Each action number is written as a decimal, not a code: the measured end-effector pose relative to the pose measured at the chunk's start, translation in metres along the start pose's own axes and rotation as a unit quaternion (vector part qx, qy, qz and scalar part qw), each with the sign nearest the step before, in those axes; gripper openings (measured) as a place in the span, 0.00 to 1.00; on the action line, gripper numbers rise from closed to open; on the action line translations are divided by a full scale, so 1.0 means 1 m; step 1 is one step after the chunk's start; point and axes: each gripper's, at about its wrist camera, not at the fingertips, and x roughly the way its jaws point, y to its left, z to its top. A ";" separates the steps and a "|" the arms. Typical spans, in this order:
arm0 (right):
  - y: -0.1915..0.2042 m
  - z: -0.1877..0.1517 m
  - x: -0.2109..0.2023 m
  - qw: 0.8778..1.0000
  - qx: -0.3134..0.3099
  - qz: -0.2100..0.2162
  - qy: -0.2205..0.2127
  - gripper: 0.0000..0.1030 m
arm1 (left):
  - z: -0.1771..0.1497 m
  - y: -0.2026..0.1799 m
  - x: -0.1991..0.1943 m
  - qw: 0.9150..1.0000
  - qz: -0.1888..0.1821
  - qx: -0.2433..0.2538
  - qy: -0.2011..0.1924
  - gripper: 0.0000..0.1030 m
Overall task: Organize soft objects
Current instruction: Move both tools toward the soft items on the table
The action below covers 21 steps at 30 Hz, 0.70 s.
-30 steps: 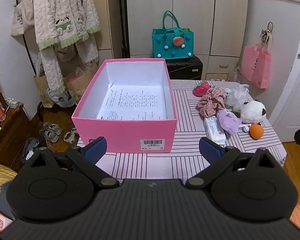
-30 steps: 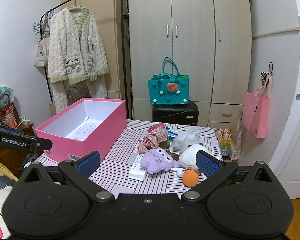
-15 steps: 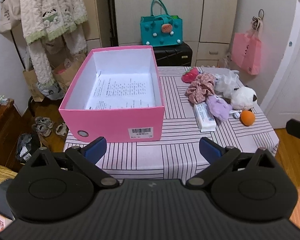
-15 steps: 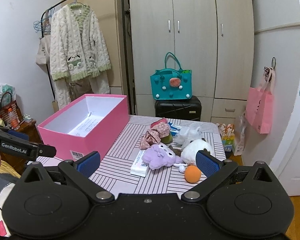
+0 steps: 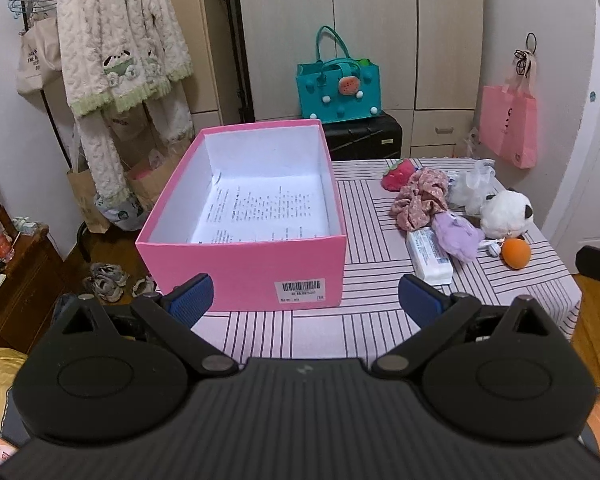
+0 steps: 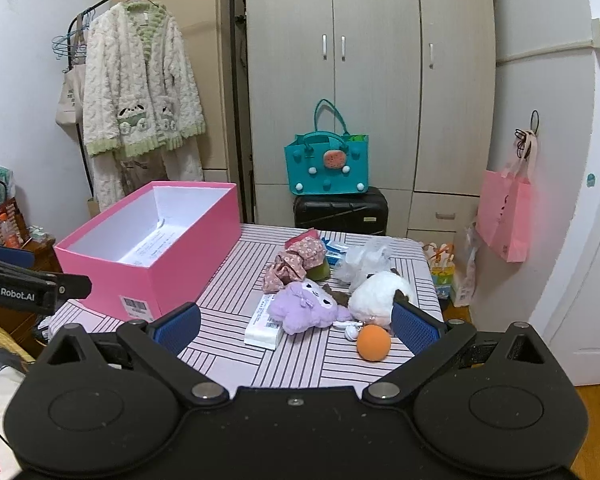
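Observation:
An open pink box (image 5: 244, 268) (image 6: 172, 268) with a printed sheet inside stands on the left of the striped table (image 5: 300, 332). To its right lies a heap of soft things: a purple plush (image 6: 304, 308) (image 5: 456, 236), a white panda plush (image 6: 376, 296) (image 5: 504, 212), a floral scrunchie (image 6: 296, 260) (image 5: 420, 200), a red strawberry plush (image 5: 398, 176), an orange ball (image 6: 374, 342) (image 5: 516, 252) and a tissue pack (image 6: 266, 324) (image 5: 428, 256). My left gripper (image 5: 304, 300) is open in front of the box. My right gripper (image 6: 296, 324) is open, short of the heap.
A crumpled clear plastic bag (image 6: 360, 258) lies behind the plush toys. A teal tote (image 6: 326, 168) sits on a black suitcase (image 6: 340, 210) behind the table. A fluffy robe (image 6: 140, 92) hangs on a rack at left, a pink bag (image 6: 504, 216) at right.
The left gripper drew back and up from the box, then came closer again. The right gripper edged toward the heap. Both stayed open and held nothing.

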 end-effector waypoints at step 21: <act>-0.035 -0.021 0.017 0.998 -0.020 0.036 -0.057 1.00 | 0.021 -0.016 0.016 0.995 -0.083 0.028 -0.055 0.98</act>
